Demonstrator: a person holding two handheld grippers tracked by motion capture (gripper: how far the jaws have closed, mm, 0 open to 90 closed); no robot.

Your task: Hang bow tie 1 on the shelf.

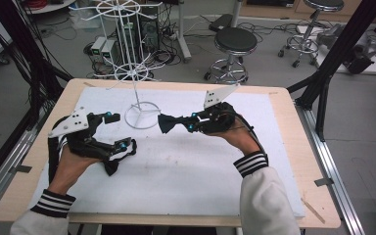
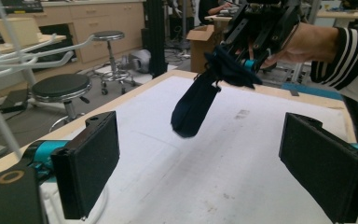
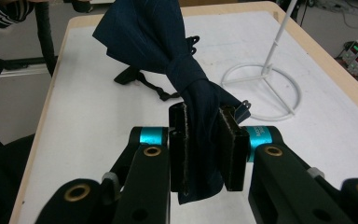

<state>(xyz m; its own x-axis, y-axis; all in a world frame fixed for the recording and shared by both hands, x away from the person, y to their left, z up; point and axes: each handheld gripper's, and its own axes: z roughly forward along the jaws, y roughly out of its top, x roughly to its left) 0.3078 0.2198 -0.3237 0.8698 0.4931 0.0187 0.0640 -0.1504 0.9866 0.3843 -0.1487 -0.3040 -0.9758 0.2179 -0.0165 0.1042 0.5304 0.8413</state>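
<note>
A: Right gripper view shows the right hand-held gripper [image 3: 204, 149] squeezing a dark blue bow tie [image 3: 168, 51]. Where is it?

B: Up in the air, just beside the white wire stand [image 1: 139, 105], above the bench [image 1: 186, 161].

A: And the left hand-held gripper [image 1: 117, 132]?

B: Its jaws are wide apart, holding nothing.

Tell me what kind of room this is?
Looks like a lab or workshop: black frame posts around the table, cables and power supplies on the floor, metal stools, cabinets along the back wall.
</note>
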